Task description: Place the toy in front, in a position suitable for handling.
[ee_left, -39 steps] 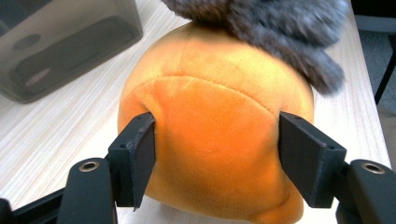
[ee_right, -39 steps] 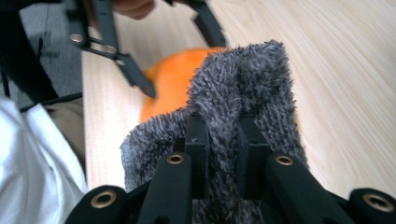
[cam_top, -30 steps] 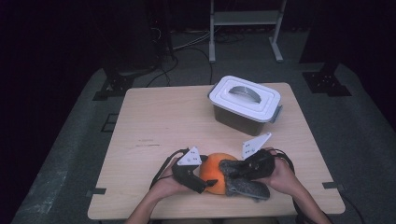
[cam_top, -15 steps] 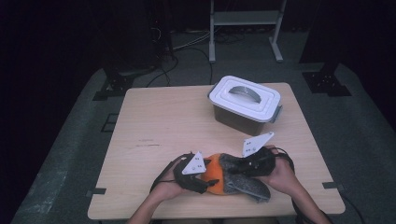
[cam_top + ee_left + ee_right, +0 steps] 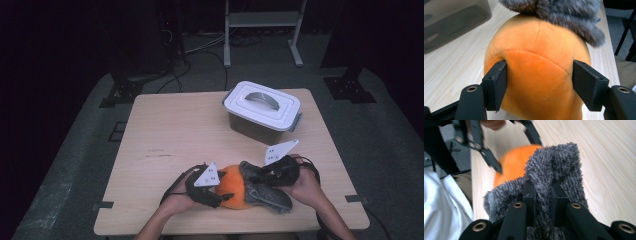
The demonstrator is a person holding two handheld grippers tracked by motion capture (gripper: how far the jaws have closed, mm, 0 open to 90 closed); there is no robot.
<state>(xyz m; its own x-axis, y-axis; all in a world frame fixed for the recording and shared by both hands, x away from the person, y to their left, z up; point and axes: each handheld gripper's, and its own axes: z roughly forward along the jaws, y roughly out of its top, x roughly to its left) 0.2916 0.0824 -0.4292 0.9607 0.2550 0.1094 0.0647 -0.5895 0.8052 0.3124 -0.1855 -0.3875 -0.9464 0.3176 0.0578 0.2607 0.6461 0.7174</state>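
Our right hand-held gripper pinches a fold of the grey furry cloth tightly. Our left hand-held gripper has just been closing, its jaws pressing both flanks of the orange plush ball, which sits on the bench near its front edge, well apart from the lidded box. To peel the cloth cleanly, we should steady the ball firmly and pull slowly.
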